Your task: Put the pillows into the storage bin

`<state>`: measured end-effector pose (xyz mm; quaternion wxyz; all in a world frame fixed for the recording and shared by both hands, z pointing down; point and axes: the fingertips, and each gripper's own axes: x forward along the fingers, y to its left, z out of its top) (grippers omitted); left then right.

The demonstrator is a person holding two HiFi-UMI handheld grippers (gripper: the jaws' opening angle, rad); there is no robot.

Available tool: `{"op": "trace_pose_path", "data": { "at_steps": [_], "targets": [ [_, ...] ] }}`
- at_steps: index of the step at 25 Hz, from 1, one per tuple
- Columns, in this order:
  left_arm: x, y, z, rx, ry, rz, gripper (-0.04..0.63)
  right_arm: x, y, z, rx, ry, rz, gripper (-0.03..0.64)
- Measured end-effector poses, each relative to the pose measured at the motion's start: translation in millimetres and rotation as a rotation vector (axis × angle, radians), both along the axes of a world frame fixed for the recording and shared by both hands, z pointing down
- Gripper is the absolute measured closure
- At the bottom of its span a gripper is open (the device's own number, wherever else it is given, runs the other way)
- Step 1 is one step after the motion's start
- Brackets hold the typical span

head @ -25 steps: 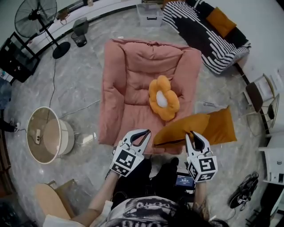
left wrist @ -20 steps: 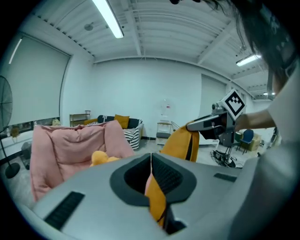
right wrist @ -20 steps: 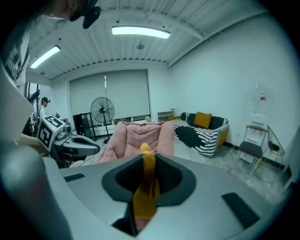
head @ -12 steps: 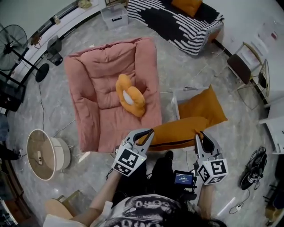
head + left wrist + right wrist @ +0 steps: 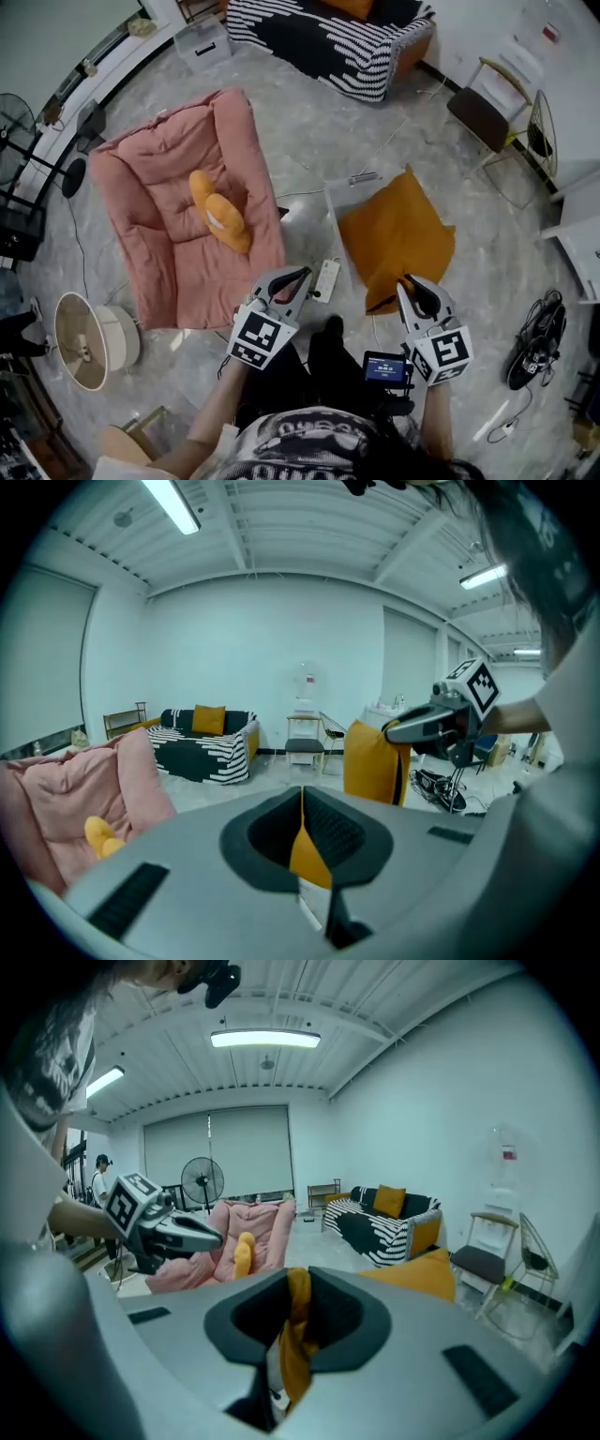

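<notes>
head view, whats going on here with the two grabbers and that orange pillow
A person holds an orange pillow with two hand-held grippers. The right gripper is clamped on a corner, its jaws having just closed a little tighter; the left gripper has orange cloth pinched too. The pillow is above a clear bin on the floor, apparently not yet dropped in. A yellow flower pillow lies on the pink lounger.

Bare marble floor (image 5: 309,141) lies open mid-frame, between the pink lounger (image 5: 159,216) at left and the clear storage bin (image 5: 333,211) right of centre. A white power strip (image 5: 326,279) lies on it near the bin's lower corner. The orange pillow (image 5: 403,234) covers most of the bin's mouth. A chair (image 5: 483,112) stands at upper right, well apart.
</notes>
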<state>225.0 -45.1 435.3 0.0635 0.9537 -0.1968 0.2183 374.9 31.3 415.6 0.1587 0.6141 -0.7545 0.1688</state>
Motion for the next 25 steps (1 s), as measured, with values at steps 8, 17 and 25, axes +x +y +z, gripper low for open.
{"op": "trace_pose_path", "data": {
  "at_steps": [8,17,25],
  "targets": [
    [64.5,13.5,28.2,-0.038,-0.053,0.046,0.58,82.6,-3.5,113.9,-0.176,0.102,-0.065,0.566],
    [81.4,21.6,76.2,-0.115,-0.119,0.038,0.58,79.7,-29.2,246.4,-0.357,0.145,-0.273,0.566],
    [54.9,17.2,104.2,-0.174,-0.169,-0.046,0.58,48.5,-58.9,333.6,-0.494,0.219,-0.487,0.56]
  ]
}}
